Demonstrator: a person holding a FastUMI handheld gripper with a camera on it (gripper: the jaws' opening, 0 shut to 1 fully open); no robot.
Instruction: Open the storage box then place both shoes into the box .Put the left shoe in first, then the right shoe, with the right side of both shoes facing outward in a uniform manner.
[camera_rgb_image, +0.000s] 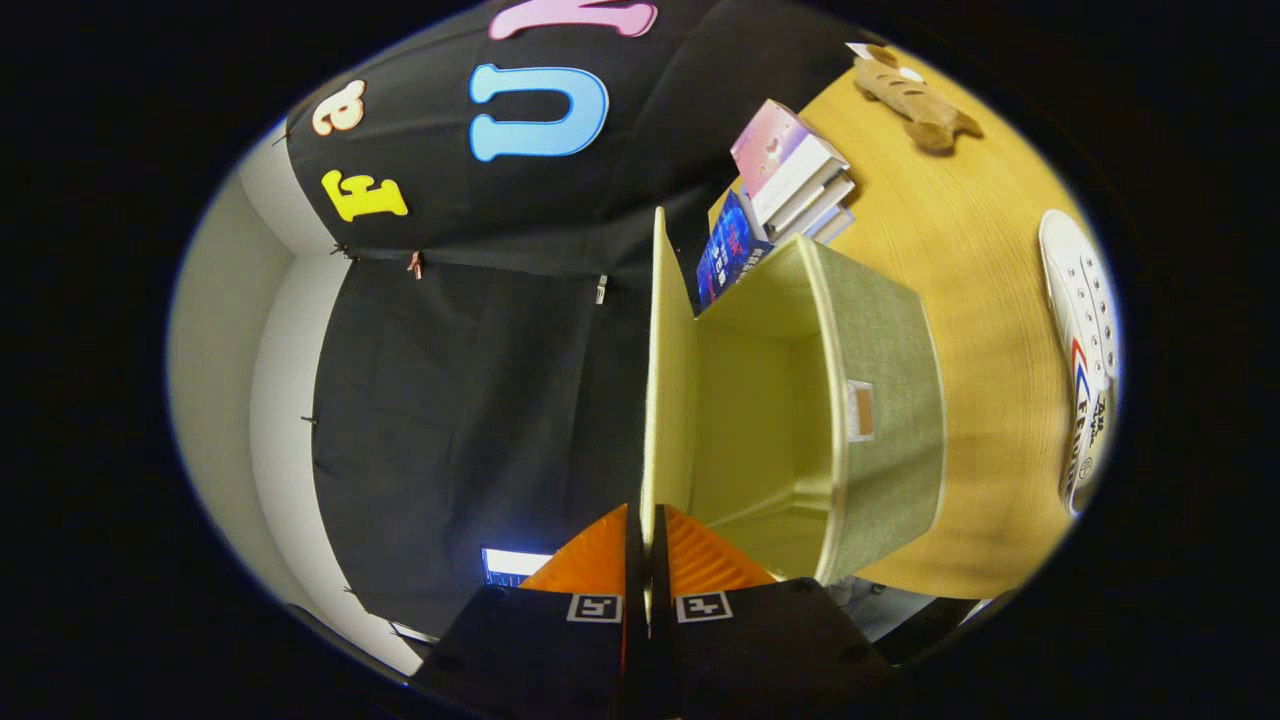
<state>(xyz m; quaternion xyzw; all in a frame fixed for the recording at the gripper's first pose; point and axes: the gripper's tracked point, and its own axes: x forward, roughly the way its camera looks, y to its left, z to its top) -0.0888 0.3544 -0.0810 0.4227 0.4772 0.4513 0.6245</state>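
The view is rolled on its side. A green fabric storage box (885, 400) stands on the wooden table (985, 300) with its pale inside showing. Its thin lid (662, 380) is swung up away from the opening and seen edge-on. My gripper (643, 560) is shut on the lid's edge, with both fingers pressed against it. Beyond the box on the table lies a white sneaker (1085, 350) with laces and red and blue markings, apart from the box.
A stack of books (795, 175) and a blue book (728, 250) lie behind the box. A brown plush toy (915, 100) rests further along the table. The black cloth wall (480, 380) hangs behind the lid.
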